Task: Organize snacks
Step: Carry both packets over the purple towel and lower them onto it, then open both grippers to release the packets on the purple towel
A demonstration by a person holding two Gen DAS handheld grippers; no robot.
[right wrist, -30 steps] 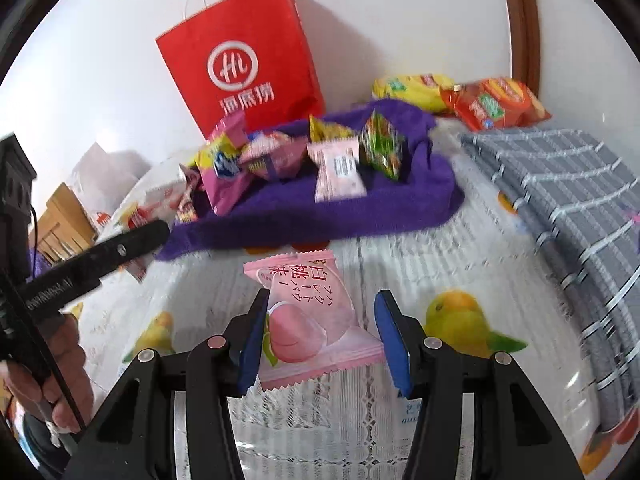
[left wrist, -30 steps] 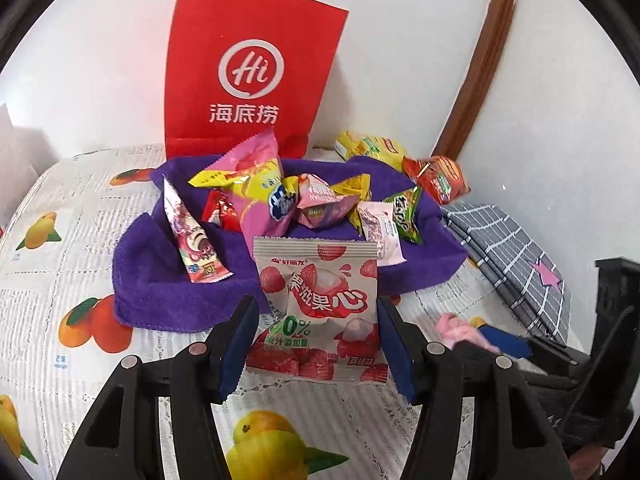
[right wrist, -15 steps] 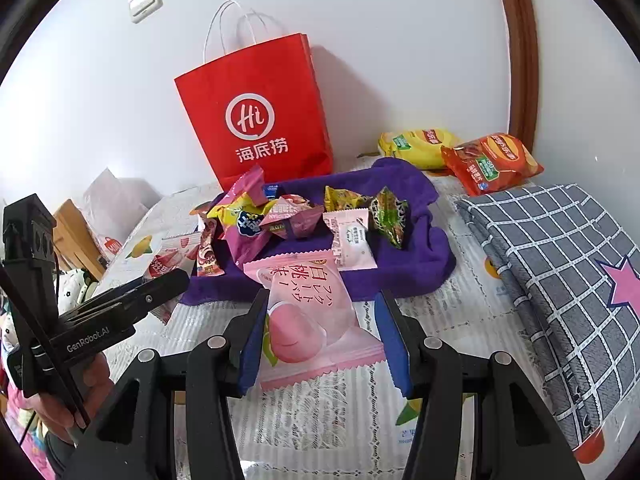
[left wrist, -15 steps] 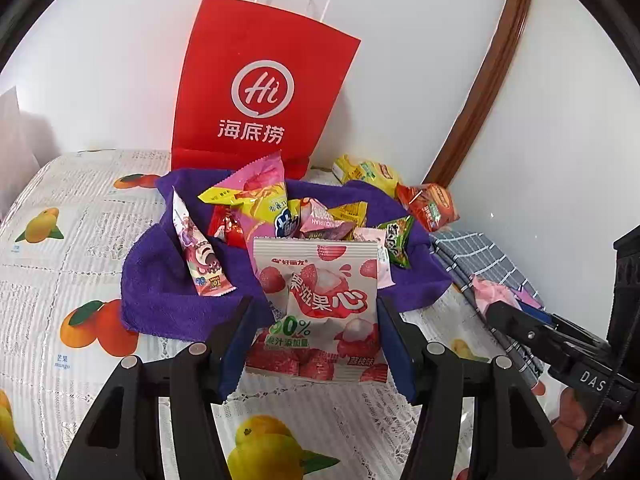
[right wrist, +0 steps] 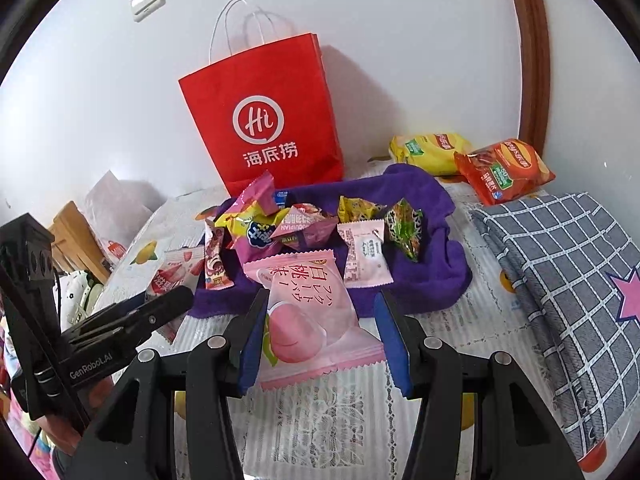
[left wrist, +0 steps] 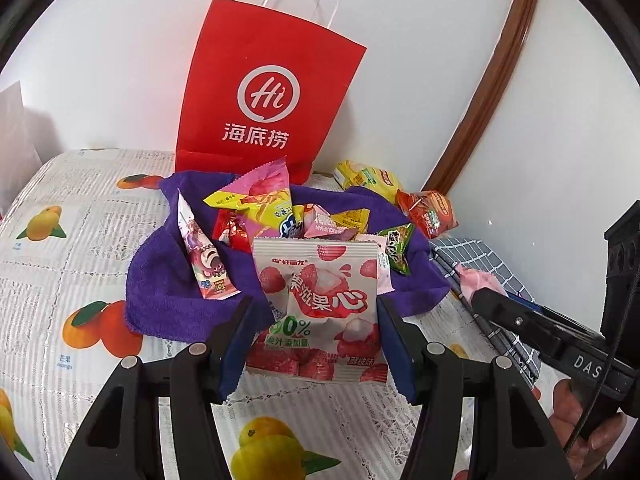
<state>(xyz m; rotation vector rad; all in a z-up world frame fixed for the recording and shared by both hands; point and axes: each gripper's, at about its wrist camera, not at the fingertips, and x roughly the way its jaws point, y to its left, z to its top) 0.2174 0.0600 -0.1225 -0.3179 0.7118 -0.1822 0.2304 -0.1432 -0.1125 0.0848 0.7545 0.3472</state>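
My left gripper is shut on a white and red lychee jelly packet and holds it above the table. My right gripper is shut on a pink peach candy packet, also held in the air. Several small snack packets lie on a purple towel beyond both grippers. A red paper bag stands upright behind the towel against the wall; it also shows in the right wrist view. The right gripper shows at the right of the left wrist view.
A yellow chip bag and an orange chip bag lie at the back right. A grey checked cloth covers the right side. The table has a fruit-print cover. A wooden box stands beyond the left edge.
Both grippers have risen and pulled back with their packets, so the whole red bag and its handles now show. The packets keep their place between the fingers.
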